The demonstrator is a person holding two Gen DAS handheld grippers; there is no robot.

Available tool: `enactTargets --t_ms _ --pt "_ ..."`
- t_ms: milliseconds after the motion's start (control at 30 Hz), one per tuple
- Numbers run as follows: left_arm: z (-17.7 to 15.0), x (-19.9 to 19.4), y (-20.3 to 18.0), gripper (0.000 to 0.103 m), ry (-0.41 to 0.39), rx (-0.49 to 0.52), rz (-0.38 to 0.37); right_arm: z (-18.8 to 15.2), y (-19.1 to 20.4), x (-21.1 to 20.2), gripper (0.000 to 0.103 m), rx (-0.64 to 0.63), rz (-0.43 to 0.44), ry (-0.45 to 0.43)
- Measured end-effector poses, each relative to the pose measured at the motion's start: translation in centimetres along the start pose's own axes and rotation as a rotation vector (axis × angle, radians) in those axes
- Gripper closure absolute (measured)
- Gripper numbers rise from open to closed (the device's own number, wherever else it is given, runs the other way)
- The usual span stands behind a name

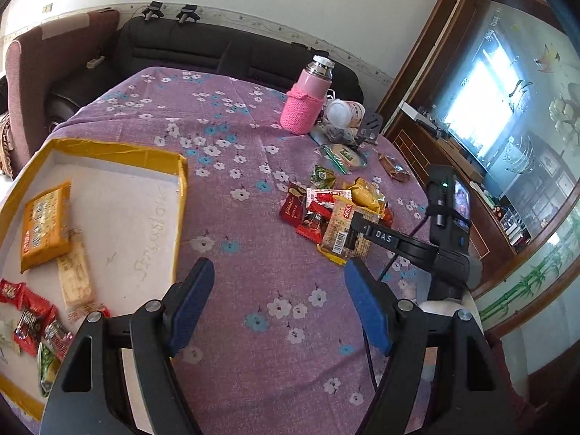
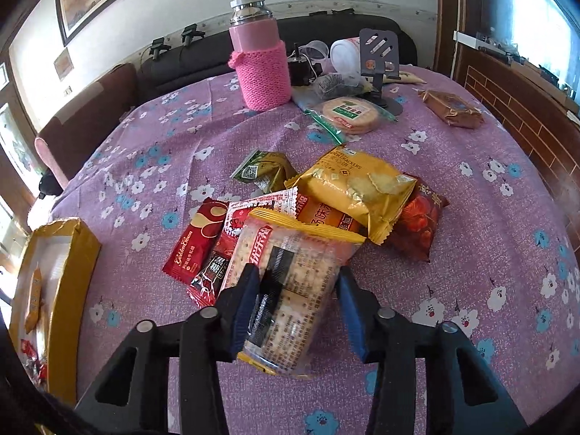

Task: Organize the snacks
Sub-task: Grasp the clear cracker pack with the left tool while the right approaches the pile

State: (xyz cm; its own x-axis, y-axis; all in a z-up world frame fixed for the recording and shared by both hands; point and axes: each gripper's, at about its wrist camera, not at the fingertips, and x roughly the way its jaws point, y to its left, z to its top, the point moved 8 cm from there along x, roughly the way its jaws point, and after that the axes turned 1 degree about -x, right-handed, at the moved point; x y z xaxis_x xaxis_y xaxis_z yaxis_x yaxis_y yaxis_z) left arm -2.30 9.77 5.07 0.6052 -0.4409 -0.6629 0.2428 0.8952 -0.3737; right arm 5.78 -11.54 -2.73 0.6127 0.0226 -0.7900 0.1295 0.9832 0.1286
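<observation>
A pile of snack packs [image 1: 333, 210] lies on the purple flowered tablecloth [image 1: 232, 137]. My right gripper [image 2: 295, 282] is open around a clear cracker pack with yellow ends [image 2: 290, 290], one finger on each side; the right finger stands a little off it. That gripper also shows in the left wrist view [image 1: 357, 233] over the same pack. My left gripper [image 1: 279, 272] is open and empty above the cloth, right of a yellow-rimmed box [image 1: 119, 156]. The box holds an orange pack [image 1: 45, 226], a pale pack [image 1: 74, 279] and small red candies [image 1: 29, 317].
A pink flask in a knitted sleeve [image 2: 259, 61], a white cup [image 2: 346, 54], a phone stand [image 2: 378, 58], a round cracker pack [image 2: 349, 114] and a brown pack [image 2: 451, 107] stand at the table's far side. A dark sofa [image 1: 203, 47] is behind.
</observation>
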Motion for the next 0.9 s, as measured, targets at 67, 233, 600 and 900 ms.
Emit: enactTargets --t_ms 67,233,600,900 --pt "0.8 1.9 -0.3 0.029 0.036 -0.01 -0.005 -0.1 -0.7 -0.4 0.085 -0.012 0.018 0.005" --pt "1.9 6.8 -0.9 0.029 0.129 -0.027 0.006 -0.3 -3.1 -1.0 0.087 0.023 0.058 -0.009" --pt "0.9 14.4 -10.6 0.029 0.147 0.279 0.007 1.5 -8.6 -1.7 0.062 0.311 0.346 -0.074" --pt "-0.2 19.4 -12.7 0.03 0.192 0.475 0.162 2.2 -10.8 -1.7 0.061 0.356 0.316 -0.112"
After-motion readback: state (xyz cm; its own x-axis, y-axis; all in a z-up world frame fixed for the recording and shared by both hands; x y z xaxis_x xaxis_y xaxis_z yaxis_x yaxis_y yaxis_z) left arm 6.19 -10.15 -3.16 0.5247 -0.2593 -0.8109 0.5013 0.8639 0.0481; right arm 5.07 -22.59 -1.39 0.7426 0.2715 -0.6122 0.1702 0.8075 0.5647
